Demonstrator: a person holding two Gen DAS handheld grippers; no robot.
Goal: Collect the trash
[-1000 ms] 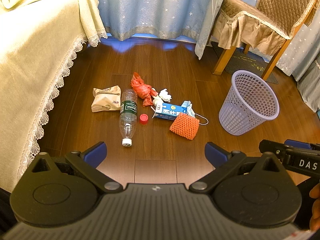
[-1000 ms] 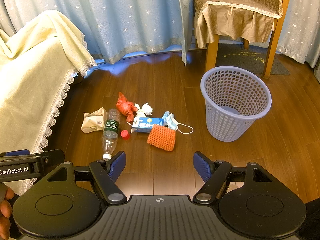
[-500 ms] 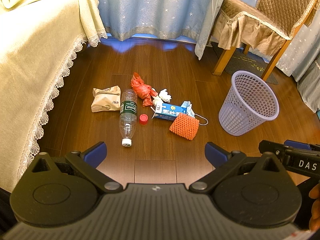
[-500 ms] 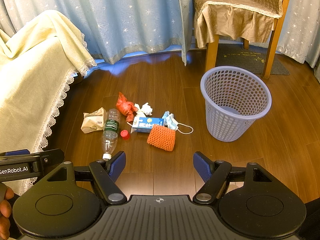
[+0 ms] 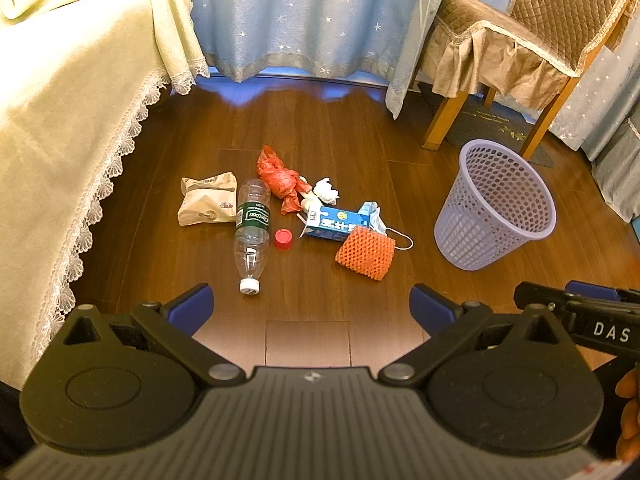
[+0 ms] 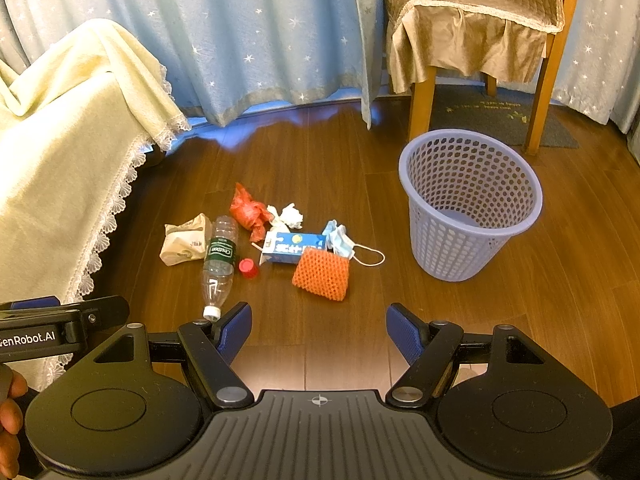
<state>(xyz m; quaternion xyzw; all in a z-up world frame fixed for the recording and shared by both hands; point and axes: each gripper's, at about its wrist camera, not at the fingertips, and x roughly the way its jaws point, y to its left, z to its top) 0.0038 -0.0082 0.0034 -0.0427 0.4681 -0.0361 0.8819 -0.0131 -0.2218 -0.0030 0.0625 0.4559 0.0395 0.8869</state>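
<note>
Trash lies in a cluster on the wooden floor: a clear plastic bottle (image 5: 251, 232) (image 6: 219, 264), a red cap (image 5: 283, 238), a crumpled paper bag (image 5: 207, 204), a red plastic bag (image 5: 280, 179), white tissue (image 5: 326, 191), a blue carton (image 5: 334, 224) (image 6: 294, 247), a face mask (image 6: 344, 240) and an orange foam net (image 5: 365, 255) (image 6: 322, 274). A lilac mesh basket (image 5: 496, 204) (image 6: 470, 204) stands upright to their right. My left gripper (image 5: 311, 308) and right gripper (image 6: 319, 332) hover open and empty, short of the pile.
A cream lace-edged cover (image 5: 68, 128) drapes furniture on the left. Blue starred curtains (image 6: 260, 32) hang at the back. A wooden chair (image 6: 480, 40) with a brown cover stands behind the basket on a dark mat (image 6: 500, 114). A hand (image 6: 10, 420) holds the left gripper's body.
</note>
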